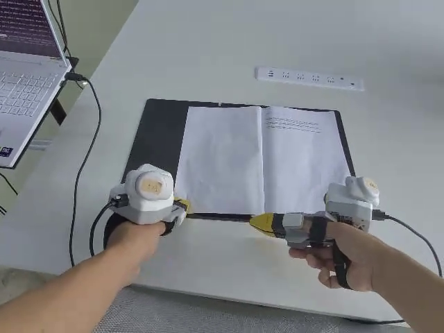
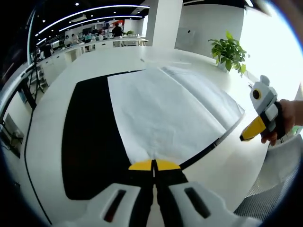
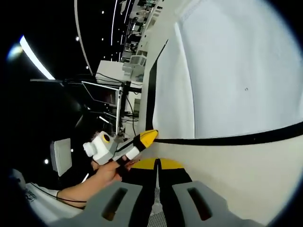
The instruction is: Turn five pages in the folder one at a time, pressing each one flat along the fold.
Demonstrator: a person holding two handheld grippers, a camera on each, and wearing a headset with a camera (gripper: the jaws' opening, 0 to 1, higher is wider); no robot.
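Jaws closed, empty: left claw (image 2: 154, 164) aims across the folder (image 1: 161, 139), right claw (image 3: 157, 163) leftward along its near edge.

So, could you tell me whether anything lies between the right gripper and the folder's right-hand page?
Nothing visible does. The right gripper is just short of the near edge of the folder, over bare white table, and the right-hand page lies open and uncovered beyond it.
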